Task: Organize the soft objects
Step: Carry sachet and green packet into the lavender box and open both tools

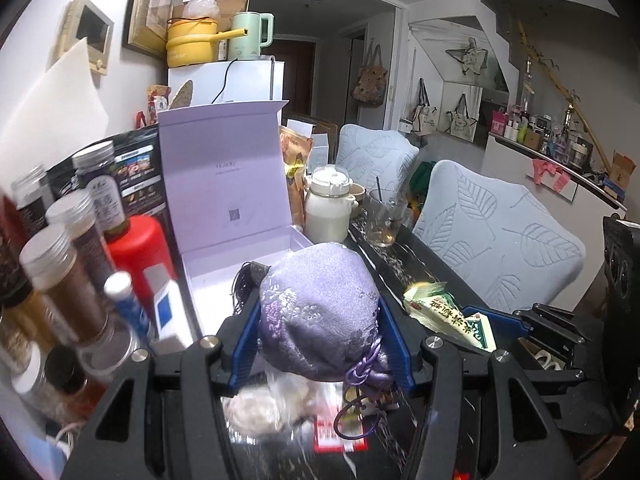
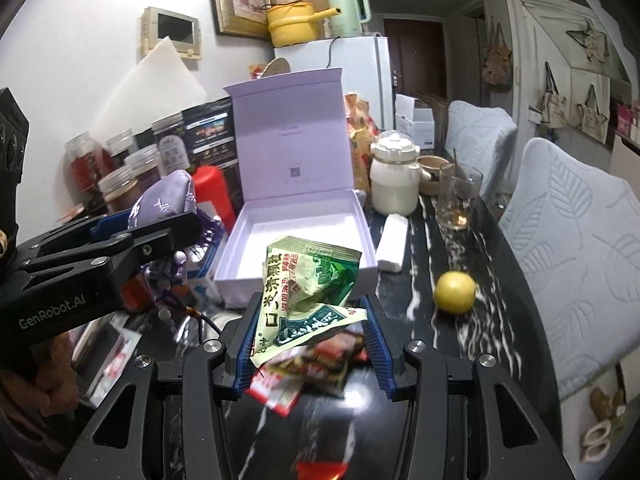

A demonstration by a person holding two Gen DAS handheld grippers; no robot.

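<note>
My left gripper (image 1: 320,320) is shut on a purple embroidered pouch (image 1: 320,312) with a knotted cord, held above the table just in front of the open lilac box (image 1: 240,256). My right gripper (image 2: 312,316) is shut on a crumpled green and white packet (image 2: 308,280), held at the near edge of the same box (image 2: 300,220). In the right wrist view the left gripper (image 2: 160,228) with the pouch (image 2: 168,196) is to the left of the box. The packet also shows in the left wrist view (image 1: 448,312).
Jars (image 1: 52,272) and a red bottle (image 1: 140,252) stand left of the box. A white pot (image 2: 394,176), a glass (image 2: 458,196) and a lemon (image 2: 455,292) sit on the dark marble table (image 2: 480,320). Red packets (image 2: 312,364) lie under my right gripper. Padded chairs (image 2: 580,248) line the right side.
</note>
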